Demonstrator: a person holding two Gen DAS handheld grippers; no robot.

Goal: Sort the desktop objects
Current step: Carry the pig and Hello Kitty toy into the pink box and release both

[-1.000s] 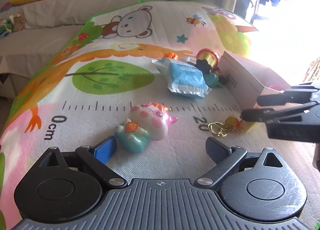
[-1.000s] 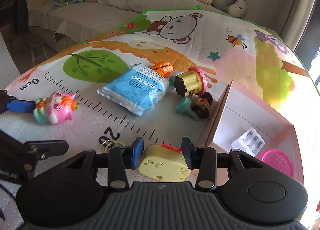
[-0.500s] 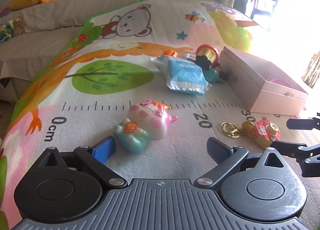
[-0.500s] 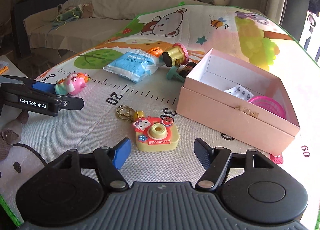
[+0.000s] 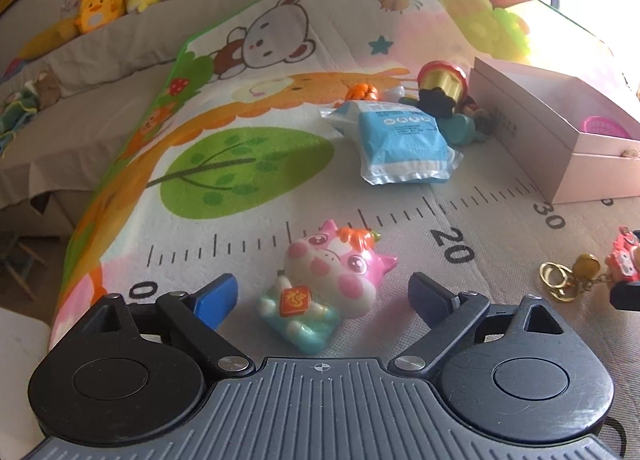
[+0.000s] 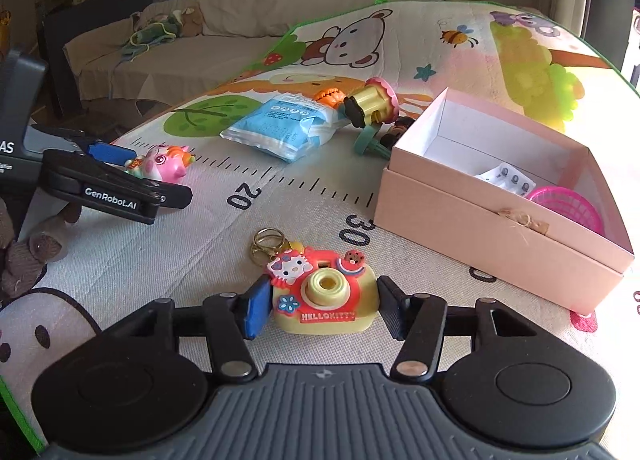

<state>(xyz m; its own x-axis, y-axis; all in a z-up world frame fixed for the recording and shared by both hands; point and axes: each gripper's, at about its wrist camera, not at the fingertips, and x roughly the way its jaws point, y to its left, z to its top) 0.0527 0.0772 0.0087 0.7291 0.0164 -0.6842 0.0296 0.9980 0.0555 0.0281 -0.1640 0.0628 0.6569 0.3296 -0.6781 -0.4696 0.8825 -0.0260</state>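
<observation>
The yellow toy camera [image 6: 326, 298] lies low in the centre of the right wrist view, between the fingers of the right gripper [image 6: 320, 306]; the jaws are closing, the blue left pad touching its side, the right pad just beside it. Its gold key ring [image 6: 266, 242] trails above. The pink pig figure [image 5: 332, 280] sits low in the left wrist view inside the left gripper [image 5: 324, 298], whose closing jaws stand clear of it. The pink box [image 6: 500, 220] is at the right, the blue packet [image 6: 280, 128] above centre on the play mat [image 6: 180, 252].
</observation>
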